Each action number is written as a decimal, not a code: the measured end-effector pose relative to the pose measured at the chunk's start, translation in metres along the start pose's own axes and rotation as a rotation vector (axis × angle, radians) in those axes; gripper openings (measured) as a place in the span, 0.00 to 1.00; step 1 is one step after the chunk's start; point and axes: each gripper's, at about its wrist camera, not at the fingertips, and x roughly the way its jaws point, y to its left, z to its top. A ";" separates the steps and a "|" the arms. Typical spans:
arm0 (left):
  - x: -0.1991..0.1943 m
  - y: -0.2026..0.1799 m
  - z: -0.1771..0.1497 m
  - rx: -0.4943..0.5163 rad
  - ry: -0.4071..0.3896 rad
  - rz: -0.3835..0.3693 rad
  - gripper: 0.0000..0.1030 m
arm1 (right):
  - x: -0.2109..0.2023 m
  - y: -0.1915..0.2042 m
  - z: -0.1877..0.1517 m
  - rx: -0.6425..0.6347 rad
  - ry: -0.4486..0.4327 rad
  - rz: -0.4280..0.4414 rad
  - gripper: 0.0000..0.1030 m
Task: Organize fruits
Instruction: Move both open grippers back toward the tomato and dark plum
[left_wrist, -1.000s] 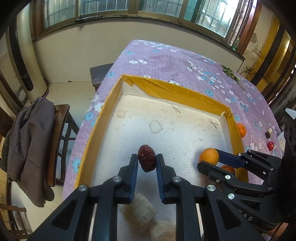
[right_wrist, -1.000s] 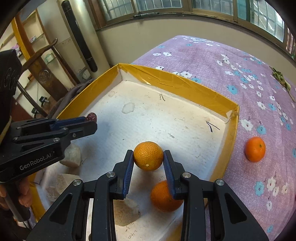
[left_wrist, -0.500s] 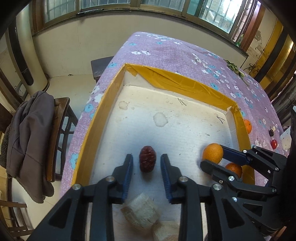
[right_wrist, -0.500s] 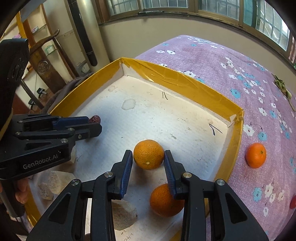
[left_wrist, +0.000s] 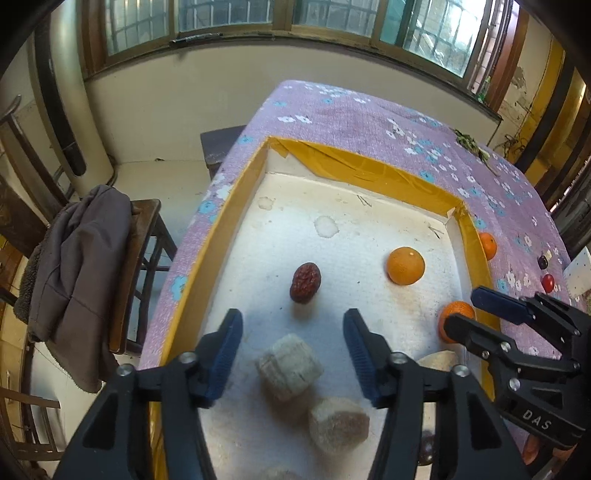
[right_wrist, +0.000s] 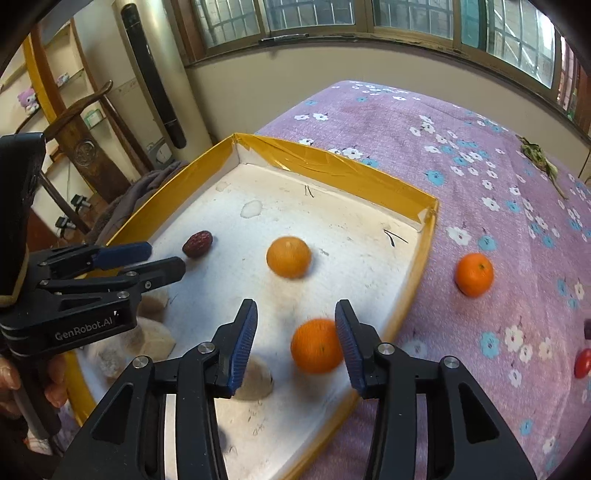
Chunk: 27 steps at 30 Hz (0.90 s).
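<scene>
A shallow white tray with a yellow rim (left_wrist: 192, 280) (right_wrist: 424, 251) lies on the purple flowered cloth. A dark red date (left_wrist: 305, 282) (right_wrist: 197, 243) lies on the tray floor, ahead of my open, empty left gripper (left_wrist: 291, 343). An orange (left_wrist: 405, 266) (right_wrist: 289, 257) lies loose in the tray's middle. A second orange (right_wrist: 317, 345) (left_wrist: 456, 314) lies near the tray's right rim, just ahead of my open, empty right gripper (right_wrist: 295, 343). A third orange (right_wrist: 474, 274) (left_wrist: 488, 245) lies on the cloth outside the tray.
Several pale rough lumps (left_wrist: 290, 365) (right_wrist: 255, 380) lie at the tray's near end. Small red and dark fruits (left_wrist: 546, 282) (right_wrist: 583, 363) lie on the cloth at the right. A chair with a grey jacket (left_wrist: 74, 273) stands left of the table.
My left gripper opened, released the date onto the tray and pulled back. My right gripper opened, released the orange and pulled back.
</scene>
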 end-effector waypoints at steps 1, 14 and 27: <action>-0.004 0.000 -0.002 -0.011 -0.011 0.001 0.64 | -0.005 0.000 -0.004 0.001 -0.011 -0.007 0.45; -0.039 -0.033 -0.039 -0.074 -0.068 0.016 0.73 | -0.070 -0.030 -0.056 0.080 -0.090 -0.052 0.48; -0.050 -0.133 -0.050 0.065 -0.077 -0.026 0.76 | -0.129 -0.105 -0.113 0.227 -0.132 -0.117 0.53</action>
